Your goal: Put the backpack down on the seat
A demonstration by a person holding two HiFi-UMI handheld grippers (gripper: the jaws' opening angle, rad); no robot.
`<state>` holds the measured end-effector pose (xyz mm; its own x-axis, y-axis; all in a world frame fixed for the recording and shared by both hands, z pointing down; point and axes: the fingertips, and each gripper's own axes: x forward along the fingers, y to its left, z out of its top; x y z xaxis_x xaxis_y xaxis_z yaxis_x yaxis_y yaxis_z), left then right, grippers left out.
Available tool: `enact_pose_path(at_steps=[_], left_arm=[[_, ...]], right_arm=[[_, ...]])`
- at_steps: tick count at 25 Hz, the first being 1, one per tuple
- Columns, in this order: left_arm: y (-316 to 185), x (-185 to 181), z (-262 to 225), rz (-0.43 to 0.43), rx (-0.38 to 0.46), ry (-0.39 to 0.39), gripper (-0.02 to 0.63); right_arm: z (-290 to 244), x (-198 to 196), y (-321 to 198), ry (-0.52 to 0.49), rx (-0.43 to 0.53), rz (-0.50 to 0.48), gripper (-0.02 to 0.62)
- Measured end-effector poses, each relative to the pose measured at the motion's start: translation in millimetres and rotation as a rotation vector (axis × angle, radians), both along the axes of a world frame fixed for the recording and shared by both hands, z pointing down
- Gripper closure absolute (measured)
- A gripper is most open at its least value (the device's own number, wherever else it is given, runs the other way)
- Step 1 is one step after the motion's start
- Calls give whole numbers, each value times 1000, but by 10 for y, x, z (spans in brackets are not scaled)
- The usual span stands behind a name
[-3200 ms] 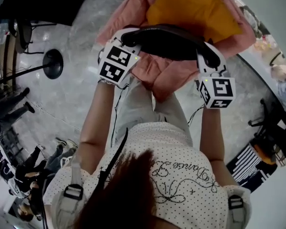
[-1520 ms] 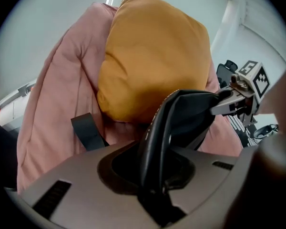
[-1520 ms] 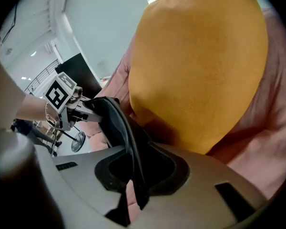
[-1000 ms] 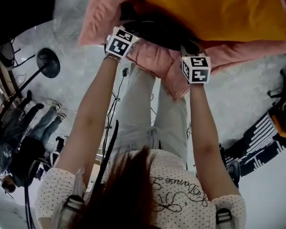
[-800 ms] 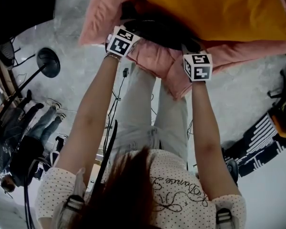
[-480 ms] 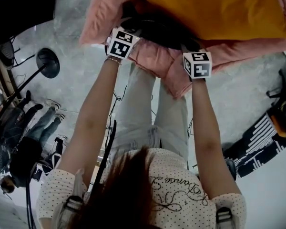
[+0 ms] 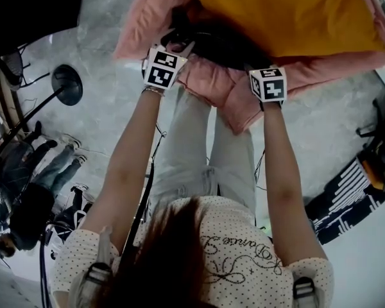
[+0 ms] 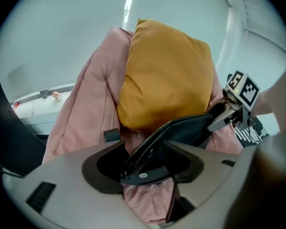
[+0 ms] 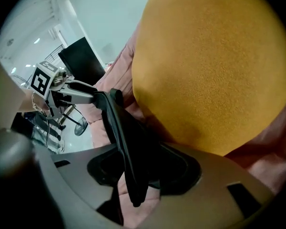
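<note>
The black backpack [image 7: 215,42] lies on the pink padded seat [image 7: 212,85], against the orange cushion [image 7: 289,11]. My left gripper [image 7: 178,47] is at its left end and my right gripper [image 7: 252,65] at its right end. In the left gripper view the backpack's flat black edge [image 8: 181,128] runs through my left gripper [image 8: 145,163], whose jaws are opening with gaps beside it. In the right gripper view a black edge of the backpack [image 9: 128,142] hangs loosely between the opening jaws of my right gripper [image 9: 143,175].
A round black stand base [image 7: 67,85] sits on the grey floor to the left, and a dark desk [image 7: 25,11] fills the upper left. People's legs [image 7: 32,165] show at the far left. A striped object [image 7: 346,197] lies on the floor at the right.
About three seconds ago the backpack hung in front of the seat; now it rests on the seat under the cushion. Over the last second both grippers have drawn back slightly.
</note>
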<state>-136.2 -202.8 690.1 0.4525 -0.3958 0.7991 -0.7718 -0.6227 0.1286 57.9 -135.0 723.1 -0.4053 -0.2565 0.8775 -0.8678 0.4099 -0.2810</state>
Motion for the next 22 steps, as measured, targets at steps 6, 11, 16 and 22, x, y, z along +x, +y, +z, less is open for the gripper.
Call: enact_pose_path(at_steps=[6, 11, 16, 22], left_arm=[[-113, -68, -467, 0, 96, 26, 374], [-171, 9, -804, 30, 147, 43, 374], [-186, -4, -1044, 44, 175, 54, 374], [-220, 24, -1464, 3, 229, 128, 374]], right_arm=[[-481, -150, -57, 12, 95, -129, 383], [-1023, -205, -226, -60, 186, -99, 399], [-1493, -364, -413, -95, 278, -60, 403], [-2006, -343, -491, -120, 386, -9, 411]])
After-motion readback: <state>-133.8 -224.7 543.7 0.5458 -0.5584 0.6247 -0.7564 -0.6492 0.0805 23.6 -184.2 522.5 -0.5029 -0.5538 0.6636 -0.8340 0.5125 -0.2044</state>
